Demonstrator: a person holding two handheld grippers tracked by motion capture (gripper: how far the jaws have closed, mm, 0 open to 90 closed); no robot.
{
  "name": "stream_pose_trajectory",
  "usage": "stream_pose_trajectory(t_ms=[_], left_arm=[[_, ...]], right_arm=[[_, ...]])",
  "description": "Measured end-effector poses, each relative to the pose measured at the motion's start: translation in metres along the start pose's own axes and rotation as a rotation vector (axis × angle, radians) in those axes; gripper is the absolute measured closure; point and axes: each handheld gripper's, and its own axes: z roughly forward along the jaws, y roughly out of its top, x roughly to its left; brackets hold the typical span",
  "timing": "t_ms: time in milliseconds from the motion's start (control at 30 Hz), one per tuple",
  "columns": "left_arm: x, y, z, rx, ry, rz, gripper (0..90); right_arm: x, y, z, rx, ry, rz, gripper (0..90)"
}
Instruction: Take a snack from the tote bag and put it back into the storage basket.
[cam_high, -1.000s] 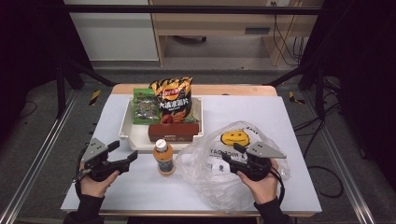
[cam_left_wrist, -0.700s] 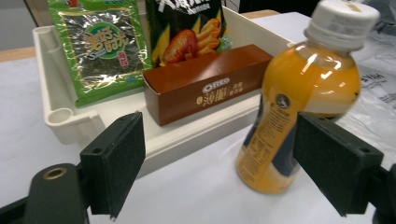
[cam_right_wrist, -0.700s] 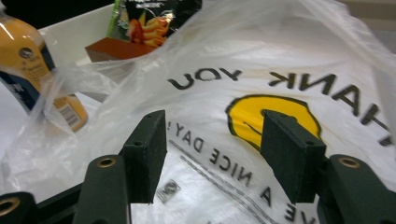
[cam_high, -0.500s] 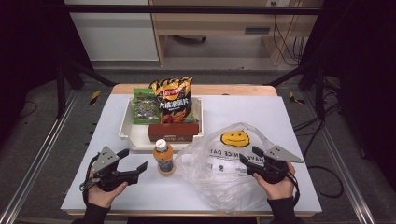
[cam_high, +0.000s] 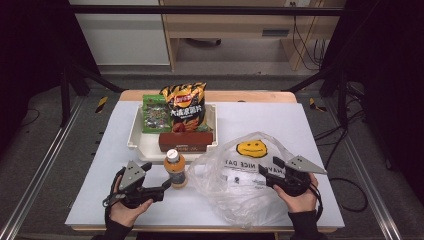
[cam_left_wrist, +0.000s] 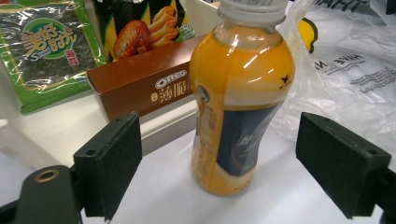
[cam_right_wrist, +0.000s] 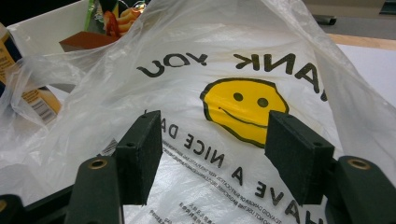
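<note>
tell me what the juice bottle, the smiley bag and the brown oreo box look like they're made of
Juice bottle: looks like clear glossy plastic, since the orange drink shows through and highlights glint on it; white cap, printed label. Smiley bag: thin, translucent plastic film, crinkled, with things behind it showing through. Brown Oreo box: probably printed cardboard, with sharp folded edges and a dull sheen.

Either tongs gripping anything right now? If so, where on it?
Nothing held. Left tongs stand open around the juice bottle, pads clear of it. Right tongs, just opening, sit over the plastic bag, no film pinched.
</note>
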Motion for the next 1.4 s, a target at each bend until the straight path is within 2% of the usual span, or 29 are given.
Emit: stream_pose_trajectory(t_ms=[400, 533, 633, 733, 900, 1200, 1400], left_arm=[[-0.010, 0.016, 0.022, -0.008, 0.018, 0.015, 15.9], [-0.012, 0.017, 0.030, 0.004, 0.015, 0.012, 17.6], [-0.012, 0.018, 0.035, 0.004, 0.002, -0.010, 19.6], [-0.012, 0.019, 0.037, 0.007, 0.009, -0.017, 21.9], [-0.014, 0.020, 0.039, 0.008, 0.024, -0.015, 29.4], [-0.016, 0.020, 0.038, 0.010, 0.049, -0.031, 30.6], [-0.012, 0.022, 0.031, 0.000, 0.051, -0.053, 30.8]], right_arm=[[-0.005, 0.000, -0.002, -0.001, -0.006, 0.013, 34.6], [-0.005, 0.001, -0.002, -0.003, -0.003, 0.015, 34.0], [-0.006, 0.001, -0.003, 0.001, -0.003, 0.018, 33.0], [-0.006, 0.000, -0.002, 0.008, -0.004, 0.016, 31.3], [-0.005, 0.001, -0.002, 0.012, 0.001, 0.012, 30.4], [-0.007, 0.002, -0.005, 0.005, 0.000, 0.016, 29.8], [-0.006, 0.001, -0.005, 0.016, -0.004, 0.015, 26.7]])
